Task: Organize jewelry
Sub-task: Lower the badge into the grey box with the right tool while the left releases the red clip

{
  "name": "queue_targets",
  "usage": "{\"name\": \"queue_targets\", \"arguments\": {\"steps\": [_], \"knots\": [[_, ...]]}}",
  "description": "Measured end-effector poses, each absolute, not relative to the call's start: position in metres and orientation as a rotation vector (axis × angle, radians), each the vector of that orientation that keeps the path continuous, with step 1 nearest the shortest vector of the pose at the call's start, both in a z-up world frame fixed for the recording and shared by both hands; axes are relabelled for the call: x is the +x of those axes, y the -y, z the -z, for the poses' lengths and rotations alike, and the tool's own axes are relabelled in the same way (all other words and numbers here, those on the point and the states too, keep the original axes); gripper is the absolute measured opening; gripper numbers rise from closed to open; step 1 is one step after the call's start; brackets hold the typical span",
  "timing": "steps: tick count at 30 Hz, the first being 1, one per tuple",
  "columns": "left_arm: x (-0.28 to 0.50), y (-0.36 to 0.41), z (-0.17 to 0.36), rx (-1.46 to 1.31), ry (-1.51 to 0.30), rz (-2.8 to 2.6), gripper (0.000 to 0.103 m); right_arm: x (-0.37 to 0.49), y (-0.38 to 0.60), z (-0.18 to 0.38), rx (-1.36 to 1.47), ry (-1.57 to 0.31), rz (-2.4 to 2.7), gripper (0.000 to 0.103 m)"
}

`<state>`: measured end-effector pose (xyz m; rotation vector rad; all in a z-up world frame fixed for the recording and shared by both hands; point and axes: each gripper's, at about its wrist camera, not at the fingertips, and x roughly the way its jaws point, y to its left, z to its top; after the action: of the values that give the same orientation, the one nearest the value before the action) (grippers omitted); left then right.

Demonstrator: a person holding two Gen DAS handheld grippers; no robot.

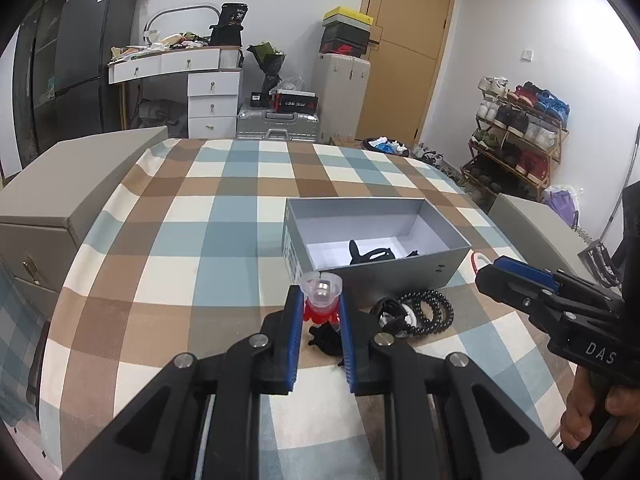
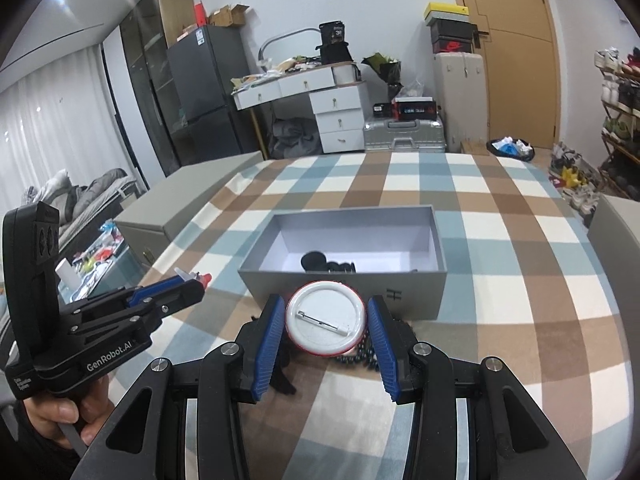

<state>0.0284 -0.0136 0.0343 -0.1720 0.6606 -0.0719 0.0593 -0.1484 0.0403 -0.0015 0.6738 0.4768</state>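
My left gripper (image 1: 320, 300) is shut on a small red-and-clear trinket (image 1: 321, 295), held above the checked cloth just before the open grey box (image 1: 384, 268). My right gripper (image 2: 326, 320) is shut on a round white pin badge (image 2: 325, 322) with a red rim, its back and pin facing me, in front of the same grey box (image 2: 344, 284). Black items lie inside the box (image 2: 326, 263). Black bead bracelets (image 1: 428, 312) and a small black piece (image 1: 326, 338) rest on the cloth near the box. The left gripper (image 2: 196, 280) shows at the left of the right wrist view.
The checked tablecloth (image 1: 224, 248) covers the table. Grey cases stand at the left (image 1: 60, 196) and right (image 1: 532, 220) edges. A hand (image 2: 60, 416) grips the left tool's handle. Drawers, suitcases and a shoe rack (image 1: 516, 136) stand beyond the table.
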Motion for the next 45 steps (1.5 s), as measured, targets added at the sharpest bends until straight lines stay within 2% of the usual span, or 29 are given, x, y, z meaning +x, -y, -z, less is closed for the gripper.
{"name": "queue_targets", "arguments": {"steps": [30, 45], "knots": [[0.077, 0.021, -0.055, -0.182, -0.614, 0.076, 0.012, 0.109, 0.16, -0.06, 0.112, -0.65, -0.48, 0.042], [0.096, 0.023, -0.045, -0.2, -0.654, 0.092, 0.012, 0.141, 0.159, -0.046, 0.186, -0.734, -0.495, 0.042]]}}
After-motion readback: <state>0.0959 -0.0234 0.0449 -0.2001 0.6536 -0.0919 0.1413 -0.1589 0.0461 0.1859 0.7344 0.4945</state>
